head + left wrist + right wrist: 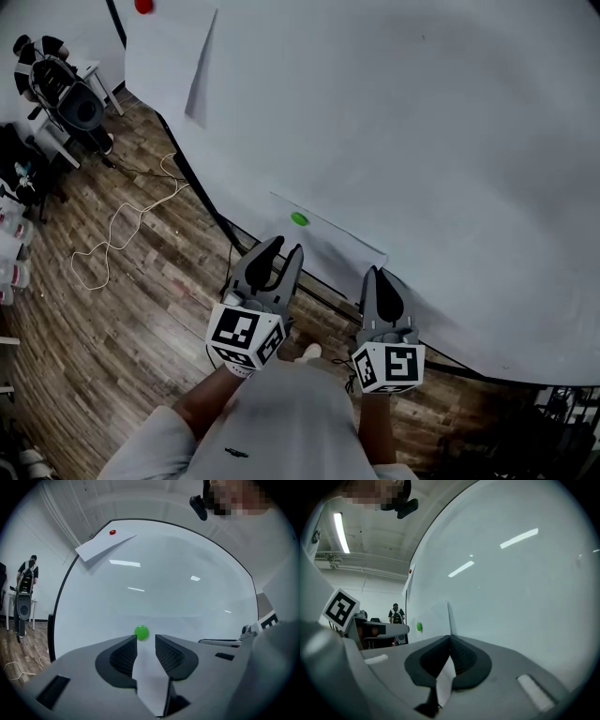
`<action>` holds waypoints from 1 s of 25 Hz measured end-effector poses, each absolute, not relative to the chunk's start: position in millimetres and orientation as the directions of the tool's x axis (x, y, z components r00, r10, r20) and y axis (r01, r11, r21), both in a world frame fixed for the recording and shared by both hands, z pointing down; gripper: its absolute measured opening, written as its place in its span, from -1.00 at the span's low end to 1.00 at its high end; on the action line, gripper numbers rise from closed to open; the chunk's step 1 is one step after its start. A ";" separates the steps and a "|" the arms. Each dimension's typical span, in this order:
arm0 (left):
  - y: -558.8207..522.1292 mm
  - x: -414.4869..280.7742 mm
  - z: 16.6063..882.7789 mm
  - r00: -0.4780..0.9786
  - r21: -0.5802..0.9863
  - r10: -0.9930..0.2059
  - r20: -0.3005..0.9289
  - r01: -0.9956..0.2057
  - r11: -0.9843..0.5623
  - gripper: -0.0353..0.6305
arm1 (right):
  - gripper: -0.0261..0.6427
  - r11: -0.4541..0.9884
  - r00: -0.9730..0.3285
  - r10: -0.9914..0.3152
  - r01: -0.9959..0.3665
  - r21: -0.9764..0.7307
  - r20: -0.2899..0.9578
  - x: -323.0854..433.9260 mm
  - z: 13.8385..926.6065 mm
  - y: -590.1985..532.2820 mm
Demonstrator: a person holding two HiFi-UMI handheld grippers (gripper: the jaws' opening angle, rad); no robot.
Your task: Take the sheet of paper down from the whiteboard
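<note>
A white sheet of paper point(330, 240) hangs low on the big whiteboard point(431, 141), pinned by a green magnet point(298, 218) near its upper left corner. My left gripper point(286, 247) is open at the sheet's lower left. In the left gripper view the magnet point(141, 632) sits just beyond the parted fingertips point(132, 639), and white paper shows in the gap, untouched by the pads. My right gripper point(376, 274) is shut on the sheet's lower right edge. A strip of paper point(446, 679) is pinched between its pads in the right gripper view.
A second sheet point(169, 52) hangs at the board's upper left under a red magnet point(143, 7). A white cable point(122, 225) and a wheeled machine point(70, 98) are on the wooden floor at left. A person point(26, 578) stands far off.
</note>
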State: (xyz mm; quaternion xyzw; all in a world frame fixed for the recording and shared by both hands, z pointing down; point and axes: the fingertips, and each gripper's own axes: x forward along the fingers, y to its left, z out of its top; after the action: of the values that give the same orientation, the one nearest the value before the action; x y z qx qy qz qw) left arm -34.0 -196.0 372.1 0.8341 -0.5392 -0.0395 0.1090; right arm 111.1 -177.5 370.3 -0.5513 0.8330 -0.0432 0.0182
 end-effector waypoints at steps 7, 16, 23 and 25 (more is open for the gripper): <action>-217.6 -32.5 368.9 0.398 0.233 -0.916 0.053 -0.897 -0.376 -0.50 | -0.89 0.397 -0.400 -0.916 -0.914 -0.087 0.019 112.2 370.5 -177.7; -234.2 -27.1 367.9 0.384 0.193 -0.922 0.052 -0.909 -0.368 -0.46 | -0.89 0.406 -0.408 -0.913 -0.911 -0.077 0.021 110.3 368.9 -177.3; -236.0 -27.3 368.9 0.380 0.204 -0.924 0.041 -0.909 -0.364 -0.46 | -0.89 0.405 -0.407 -0.913 -0.911 -0.077 0.020 109.3 367.4 -176.5; -235.0 -26.8 368.6 0.387 0.205 -0.921 0.043 -0.906 -0.371 -0.47 | -0.89 0.402 -0.404 -0.914 -0.912 -0.084 0.016 110.4 366.8 -175.8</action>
State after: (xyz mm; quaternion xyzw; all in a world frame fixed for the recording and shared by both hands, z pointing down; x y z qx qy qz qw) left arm -26.8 -235.0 368.6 0.8270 -0.5522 -0.0393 0.0977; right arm 110.4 -175.8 366.8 -0.5455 0.8370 -0.0396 0.0161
